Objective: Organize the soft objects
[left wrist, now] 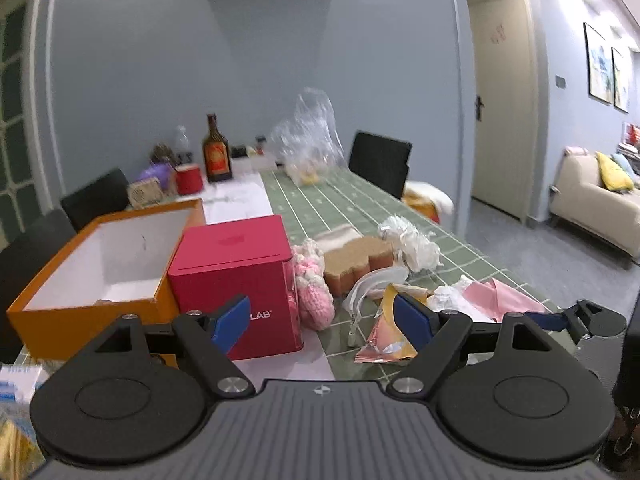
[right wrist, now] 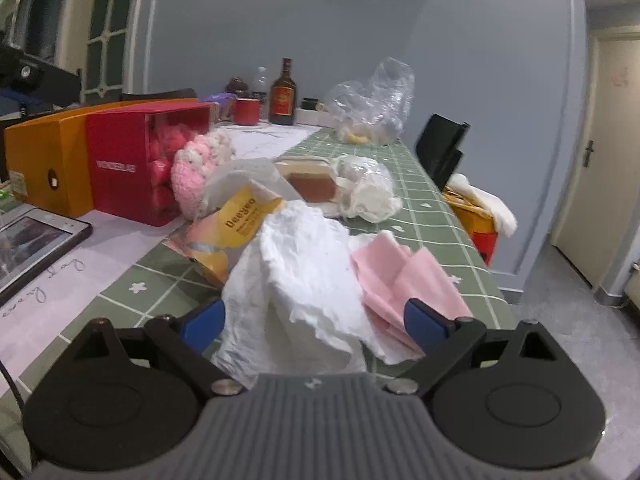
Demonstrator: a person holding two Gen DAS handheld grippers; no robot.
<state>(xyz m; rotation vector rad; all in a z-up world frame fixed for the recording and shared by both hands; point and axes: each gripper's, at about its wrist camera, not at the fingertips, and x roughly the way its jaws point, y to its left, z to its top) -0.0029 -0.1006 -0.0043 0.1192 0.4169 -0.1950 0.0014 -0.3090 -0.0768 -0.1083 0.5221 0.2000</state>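
My right gripper [right wrist: 314,324] is open, low over the green checked tablecloth [right wrist: 420,200]. A crumpled white cloth [right wrist: 304,280] lies between its blue pads, and a pink cloth [right wrist: 404,276] lies just to the right. My left gripper [left wrist: 322,322] is open with nothing in it, in front of the red box [left wrist: 240,280]. The pink crochet toy [left wrist: 314,280] leans against that box. Beside it sit a brown sponge block [left wrist: 356,264], a white crumpled bundle [left wrist: 412,244] and a yellow packet [left wrist: 390,332]. An open orange box [left wrist: 92,308] stands to the left.
A brown bottle [left wrist: 216,152], a red mug [left wrist: 188,178] and a clear plastic bag [left wrist: 308,136] stand at the far end. Black chairs [left wrist: 380,160] flank the table. A tablet [right wrist: 32,244] lies at the near left. The table's right edge drops to the floor.
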